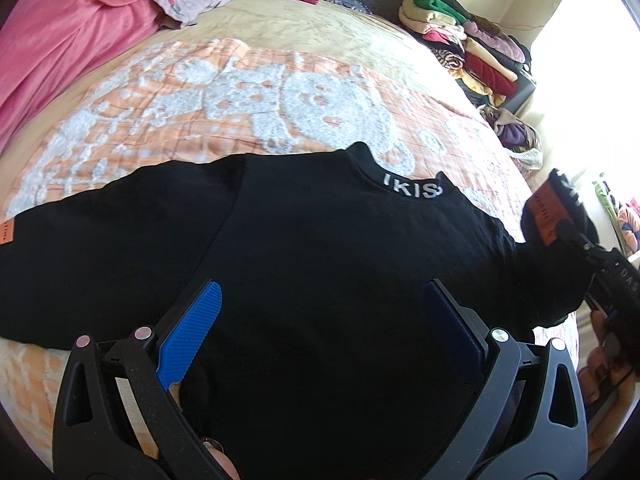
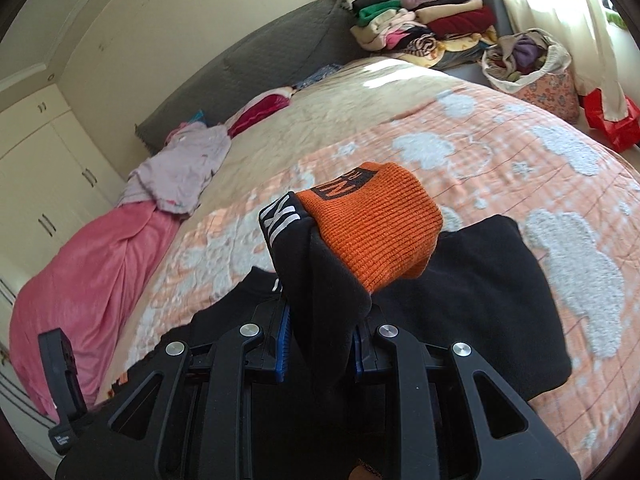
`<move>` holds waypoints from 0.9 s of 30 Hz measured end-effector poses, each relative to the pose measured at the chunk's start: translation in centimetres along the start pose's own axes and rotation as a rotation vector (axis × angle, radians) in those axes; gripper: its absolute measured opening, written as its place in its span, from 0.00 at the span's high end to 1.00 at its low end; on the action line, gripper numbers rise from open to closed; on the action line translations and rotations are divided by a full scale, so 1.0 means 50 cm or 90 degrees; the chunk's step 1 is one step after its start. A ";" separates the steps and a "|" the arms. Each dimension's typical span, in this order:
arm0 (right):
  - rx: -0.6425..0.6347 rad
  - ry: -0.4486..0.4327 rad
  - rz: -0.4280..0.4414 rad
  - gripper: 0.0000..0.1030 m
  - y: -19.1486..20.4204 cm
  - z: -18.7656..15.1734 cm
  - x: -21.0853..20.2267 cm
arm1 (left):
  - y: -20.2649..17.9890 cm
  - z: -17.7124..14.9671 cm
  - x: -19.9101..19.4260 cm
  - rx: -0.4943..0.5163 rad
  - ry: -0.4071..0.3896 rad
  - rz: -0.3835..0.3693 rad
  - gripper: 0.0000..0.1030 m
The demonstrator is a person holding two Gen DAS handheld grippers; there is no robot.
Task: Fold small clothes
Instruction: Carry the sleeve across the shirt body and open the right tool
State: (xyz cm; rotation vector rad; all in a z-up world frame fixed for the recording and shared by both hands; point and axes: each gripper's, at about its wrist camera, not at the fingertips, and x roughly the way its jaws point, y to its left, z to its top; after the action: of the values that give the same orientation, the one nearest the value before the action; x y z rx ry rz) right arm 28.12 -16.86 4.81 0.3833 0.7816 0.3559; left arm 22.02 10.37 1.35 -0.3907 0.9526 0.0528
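Note:
A black sweater point(image 1: 320, 240) with white collar lettering point(image 1: 412, 186) lies spread flat on the orange and white bedspread point(image 1: 200, 92). My left gripper point(image 1: 324, 320) hovers over its lower body, its blue pads point(image 1: 192, 332) wide apart and open. One sleeve with an orange tag point(image 1: 7, 232) stretches out to the left. My right gripper point(image 2: 320, 320) is shut on the other sleeve point(image 2: 320, 280), lifted off the bed with its orange knit cuff point(image 2: 376, 228) standing up. In the left wrist view that gripper point(image 1: 600, 264) holds the sleeve at the right edge.
A pink blanket point(image 1: 60, 40) and a lilac garment point(image 2: 180, 168) lie at the far left of the bed. Stacked folded clothes point(image 2: 424, 28) and a cloth basket point(image 2: 528, 68) sit beyond the far right corner. A grey headboard point(image 2: 260, 60) backs the bed.

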 end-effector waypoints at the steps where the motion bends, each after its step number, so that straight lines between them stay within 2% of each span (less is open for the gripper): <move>1: -0.009 0.011 0.001 0.78 0.011 -0.009 0.012 | 0.005 0.001 -0.001 -0.003 0.000 0.000 0.08; 6: -0.035 0.043 0.005 0.73 0.049 -0.032 0.051 | 0.032 0.001 -0.005 -0.019 0.000 -0.005 0.08; 10: -0.059 0.063 0.031 0.52 0.076 -0.047 0.066 | 0.049 0.000 -0.005 -0.034 0.003 -0.012 0.08; 16: -0.093 0.065 0.068 0.48 0.100 -0.058 0.053 | 0.067 -0.007 0.000 -0.063 0.014 -0.039 0.08; 22: -0.063 0.058 0.034 0.46 0.054 -0.058 0.030 | 0.058 -0.024 0.017 -0.079 0.039 -0.101 0.08; 24: -0.045 0.054 0.027 0.45 0.036 -0.061 0.019 | 0.052 -0.031 0.027 -0.090 0.049 -0.129 0.10; 26: -0.029 0.048 0.020 0.41 0.017 -0.065 0.005 | 0.041 -0.040 0.040 -0.099 0.064 -0.156 0.20; 27: -0.022 0.042 0.015 0.41 0.005 -0.067 -0.006 | 0.034 -0.044 0.046 -0.098 0.072 -0.161 0.29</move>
State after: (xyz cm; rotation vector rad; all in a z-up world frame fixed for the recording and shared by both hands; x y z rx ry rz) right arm 25.41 -16.07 2.93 0.3505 0.8345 0.4045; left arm 21.29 10.91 -2.16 -0.6595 1.0069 -0.1275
